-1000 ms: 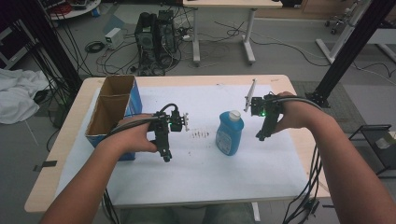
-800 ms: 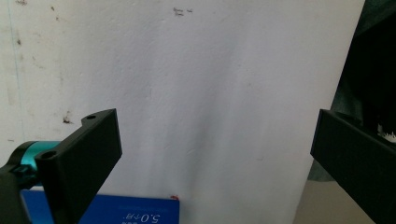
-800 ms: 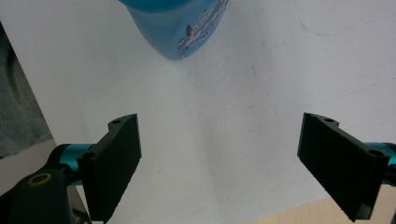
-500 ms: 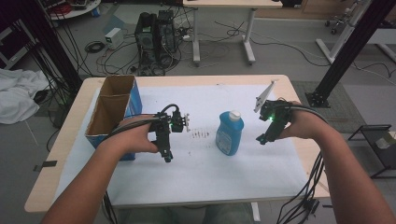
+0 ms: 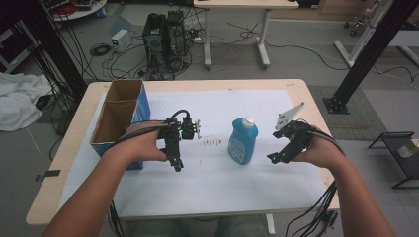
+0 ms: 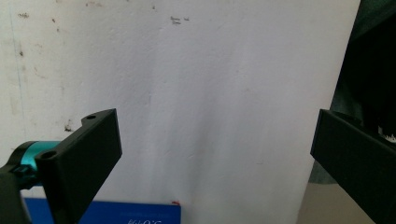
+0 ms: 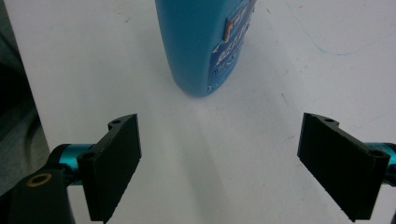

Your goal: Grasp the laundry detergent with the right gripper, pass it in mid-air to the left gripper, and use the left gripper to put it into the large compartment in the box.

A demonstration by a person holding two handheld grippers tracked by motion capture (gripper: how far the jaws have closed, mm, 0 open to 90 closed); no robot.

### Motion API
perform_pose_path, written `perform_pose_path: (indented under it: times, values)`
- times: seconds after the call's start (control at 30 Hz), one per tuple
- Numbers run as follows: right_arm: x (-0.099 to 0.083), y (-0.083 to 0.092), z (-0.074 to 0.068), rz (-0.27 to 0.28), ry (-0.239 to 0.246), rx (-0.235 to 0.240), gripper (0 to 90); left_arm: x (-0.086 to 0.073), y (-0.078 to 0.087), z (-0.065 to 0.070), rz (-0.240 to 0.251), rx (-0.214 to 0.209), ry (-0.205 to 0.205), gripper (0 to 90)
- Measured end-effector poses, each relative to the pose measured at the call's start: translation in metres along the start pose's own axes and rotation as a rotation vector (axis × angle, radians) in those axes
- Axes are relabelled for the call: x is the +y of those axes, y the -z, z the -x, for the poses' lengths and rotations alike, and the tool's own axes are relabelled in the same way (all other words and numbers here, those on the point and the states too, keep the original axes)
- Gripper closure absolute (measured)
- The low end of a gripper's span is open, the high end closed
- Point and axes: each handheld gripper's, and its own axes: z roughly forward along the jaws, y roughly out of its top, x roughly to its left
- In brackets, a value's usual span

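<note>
The blue bottle (image 5: 243, 142) stands upright mid-worktop (image 5: 296, 94); probably light, smooth, slightly squeezable, best taken across its flat body. The right tool (image 5: 276, 157) beside it and the left tool (image 5: 177, 165) gape wide, empty

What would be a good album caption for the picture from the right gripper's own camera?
Open hand-held gripper facing an upright blue bottle on a white table cover.

The blue bottle (image 7: 205, 44) is cropped above its label.
</note>
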Motion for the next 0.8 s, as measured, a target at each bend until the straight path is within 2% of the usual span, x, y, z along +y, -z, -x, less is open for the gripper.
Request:
perform_pose_path:
  times: [0.13,0.2,0.33,0.6,0.8]
  values:
    - [-0.008,-0.006,-0.004,0.023,-0.036,-0.013,12.6,0.000,0.000,0.000,0.003,0.004,-0.004,1.7]
    - [-0.010,-0.007,-0.004,0.035,-0.036,-0.010,12.6,0.000,0.000,0.000,0.002,0.003,-0.006,1.7]
    - [-0.017,-0.009,-0.006,0.088,-0.054,-0.004,12.6,0.000,0.000,0.001,0.001,0.007,0.000,1.8]
    - [-0.023,-0.019,-0.011,0.172,-0.052,0.015,12.6,-0.001,-0.001,0.000,0.008,0.002,0.001,1.7]
    - [-0.022,-0.027,-0.014,0.196,-0.050,0.016,12.6,-0.001,-0.001,0.000,0.008,0.004,0.001,1.7]
